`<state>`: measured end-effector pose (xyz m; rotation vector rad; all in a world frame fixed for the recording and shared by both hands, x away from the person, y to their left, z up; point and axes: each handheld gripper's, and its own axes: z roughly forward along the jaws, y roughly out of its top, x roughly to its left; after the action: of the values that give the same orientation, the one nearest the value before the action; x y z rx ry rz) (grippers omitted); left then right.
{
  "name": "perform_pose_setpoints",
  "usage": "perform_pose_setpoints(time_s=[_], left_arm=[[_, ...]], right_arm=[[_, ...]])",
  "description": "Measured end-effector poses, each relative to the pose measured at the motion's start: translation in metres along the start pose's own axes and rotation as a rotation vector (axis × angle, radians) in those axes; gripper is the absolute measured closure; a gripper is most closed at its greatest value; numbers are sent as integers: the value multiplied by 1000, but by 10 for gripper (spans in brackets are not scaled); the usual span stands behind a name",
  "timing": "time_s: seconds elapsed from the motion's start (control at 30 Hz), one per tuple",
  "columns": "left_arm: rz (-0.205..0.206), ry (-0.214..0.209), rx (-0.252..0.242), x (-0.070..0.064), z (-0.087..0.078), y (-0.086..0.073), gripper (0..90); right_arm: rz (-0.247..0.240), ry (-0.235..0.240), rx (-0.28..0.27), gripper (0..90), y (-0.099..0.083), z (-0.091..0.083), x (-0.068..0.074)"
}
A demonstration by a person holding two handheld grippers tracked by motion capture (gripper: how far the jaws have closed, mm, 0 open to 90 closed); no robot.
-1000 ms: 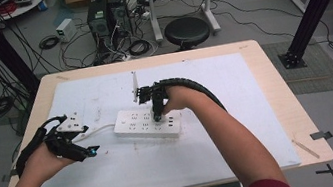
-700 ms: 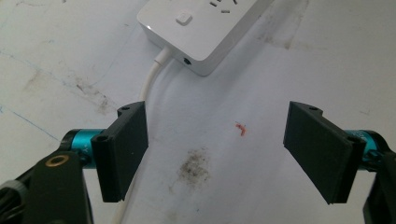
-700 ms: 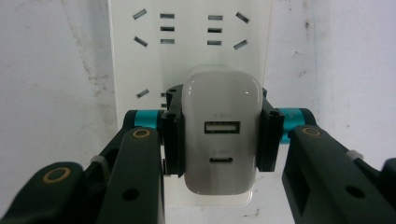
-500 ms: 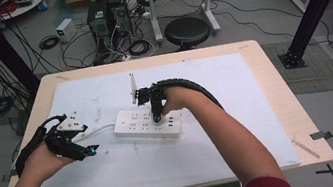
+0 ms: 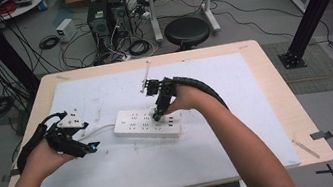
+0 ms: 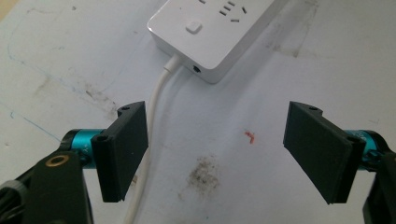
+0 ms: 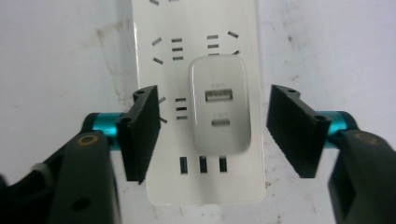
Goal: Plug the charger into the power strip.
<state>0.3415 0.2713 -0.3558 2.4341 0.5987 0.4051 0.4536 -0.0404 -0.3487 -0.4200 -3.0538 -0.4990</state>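
From the high view I see the white power strip [image 5: 146, 124] lying near the middle of the white mat [image 5: 116, 172] that covers the wooden table [image 5: 307, 132], its long axis running from about 10 o'clock to 4 o'clock. My right gripper [image 5: 158, 116] is poised directly over the strip's 4 o'clock half, pointing down at it.

In the right gripper view, the jaws are spread wide apart and grip nothing. Between them sits a white USB charger [image 7: 219, 111], plugged into the power strip [image 7: 196, 182]. The charger is roughly centred in the gap, a little nearer the 3 o'clock jaw's side than exactly midway, and it touches neither jaw. Its two ports face the camera, the larger one toward 12 o'clock and the smaller one below it. The 9 o'clock jaw overlaps the strip's edge; the 3 o'clock jaw stands just off the strip's other edge, over the mat.

My left gripper [image 5: 93, 146] is at the table's 9 o'clock side, well apart from the charger. In the left gripper view its jaws are also released and empty. The strip's end [image 6: 210, 37] lies toward 12 o'clock beyond the jaws, and its white cord [image 6: 156, 121] runs down past the inner edge of the 9 o'clock jaw.
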Motion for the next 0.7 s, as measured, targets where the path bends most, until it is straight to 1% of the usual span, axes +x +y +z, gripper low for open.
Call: perform_pose_setpoints(time_s=[0.07, 0.13, 0.2, 0.23, 0.27, 0.3, 0.37, 0.4, 0.43, 0.5, 0.53, 0.57, 0.63, 0.67, 0.7], left_arm=[[-3, -5, -18, 1, 0, 1, 221], [-1, -3, -34, 2, 1, 2, 221], [-4, -2, -48, 3, 1, 3, 221], [1, -4, -55, 4, 1, 3, 221], [3, -3, -64, 4, 1, 4, 221], [-3, -2, -74, 3, 1, 4, 221], [0, -2, -82, 3, 1, 5, 221], [-1, 4, -94, 3, 1, 5, 221], [4, 3, -99, 3, 1, 5, 221], [2, 4, -114, 3, 0, 5, 221], [3, 9, -132, 4, 0, 5, 221], [0, 10, -143, 4, 0, 4, 221], [-16, 3, -182, 4, 0, 3, 220], [-20, 8, -201, 4, 1, 2, 220], [-11, 10, -200, 5, 1, 1, 220]], right_arm=[[36, 9, -71, 321, -13, -7, 0], [52, -11, -124, 309, -25, -15, 3], [76, -20, -183, 288, -37, -23, 5], [82, -29, -215, 285, -43, -26, 7], [87, -34, -236, 282, -49, -30, 8], [86, -47, -261, 267, -56, -33, 10], [102, -70, -299, 267, -67, -37, 13], [110, -67, -304, 266, -71, -38, 14], [112, -79, -327, 266, -77, -39, 16], [128, -84, -356, 255, -87, -40, 18], [138, -85, -363, 250, -92, -40, 19], [154, -94, -385, 249, -99, -40, 20], [174, -91, -423, 234, -109, -40, 22], [187, -97, -436, 228, -114, -40, 23], [199, -111, -458, 217, -121, -40, 23]])
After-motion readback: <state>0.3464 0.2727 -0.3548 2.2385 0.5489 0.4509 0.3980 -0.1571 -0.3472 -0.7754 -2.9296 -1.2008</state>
